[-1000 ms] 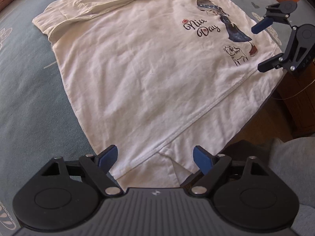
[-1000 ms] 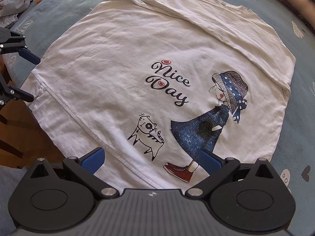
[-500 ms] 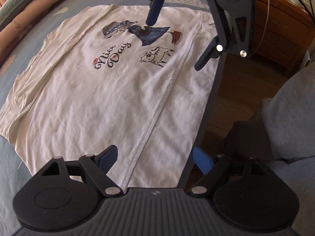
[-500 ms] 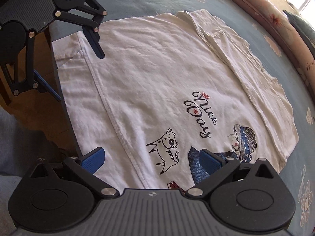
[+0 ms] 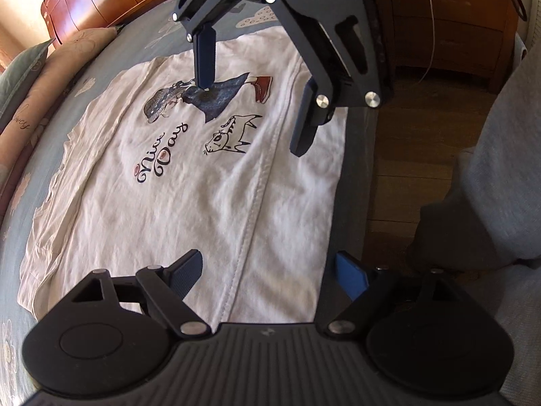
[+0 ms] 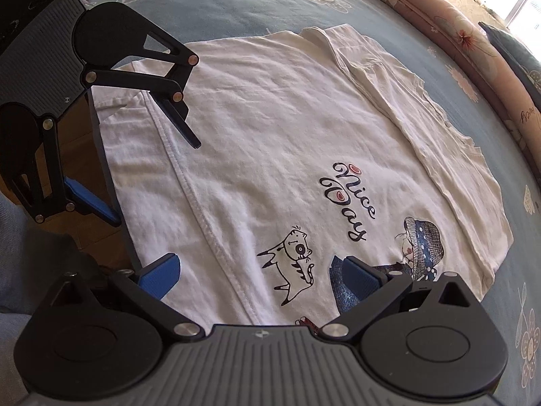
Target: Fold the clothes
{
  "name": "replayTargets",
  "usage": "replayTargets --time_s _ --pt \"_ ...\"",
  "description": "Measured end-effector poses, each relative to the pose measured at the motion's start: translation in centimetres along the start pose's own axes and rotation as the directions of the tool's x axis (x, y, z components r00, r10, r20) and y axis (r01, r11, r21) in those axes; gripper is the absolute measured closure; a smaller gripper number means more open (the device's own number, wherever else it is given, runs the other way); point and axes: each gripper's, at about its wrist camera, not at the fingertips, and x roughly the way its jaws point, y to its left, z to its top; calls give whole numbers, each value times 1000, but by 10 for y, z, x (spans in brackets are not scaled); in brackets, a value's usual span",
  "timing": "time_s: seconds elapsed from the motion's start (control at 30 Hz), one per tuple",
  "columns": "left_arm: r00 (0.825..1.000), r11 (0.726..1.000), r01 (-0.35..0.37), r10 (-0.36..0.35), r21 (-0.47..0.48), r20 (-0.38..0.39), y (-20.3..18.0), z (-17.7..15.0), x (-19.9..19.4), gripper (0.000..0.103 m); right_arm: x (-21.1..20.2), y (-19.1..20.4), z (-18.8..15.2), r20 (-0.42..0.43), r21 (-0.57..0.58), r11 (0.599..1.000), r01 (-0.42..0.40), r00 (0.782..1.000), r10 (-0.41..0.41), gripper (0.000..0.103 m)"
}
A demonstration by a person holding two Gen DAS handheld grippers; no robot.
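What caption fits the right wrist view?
Both open claws, right and left, poised over the near edge of a white printed shirt on a bed.

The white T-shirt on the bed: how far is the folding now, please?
Done: the white T-shirt lies flat on the blue bedsheet, with its far side already folded inward. In hand: nothing yet; the left gripper and the right gripper both hover open along the near edge by the hem seam. Left: gripping that edge and making the remaining folds.
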Motion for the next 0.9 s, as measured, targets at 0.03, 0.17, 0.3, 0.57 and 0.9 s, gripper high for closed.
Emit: replayTargets --time_s 0.03,0.17,0.3,0.57,0.9 --pt "1000 1000 -6 6 4 4 1 1 -1 18 -1 0 0 2 3 1000 2 1000 -2 0" --pt "1000 1000 -5 5 2 7 5 3 2 17 -1 -1 -1 6 4 1000 8 1000 -8 0" --pt "999 998 -31 28 62 35 1 3 0 17 -4 1 0 16 3 1000 11 1000 -11 0" --pt "990 981 -122 109 149 88 -9 0 -3 17 -9 6 -2 29 -20 1000 17 999 -17 0" --pt "987 966 -140 119 216 105 -26 -11 -14 17 -9 18 -2 38 -61 998 0 999 2 0"
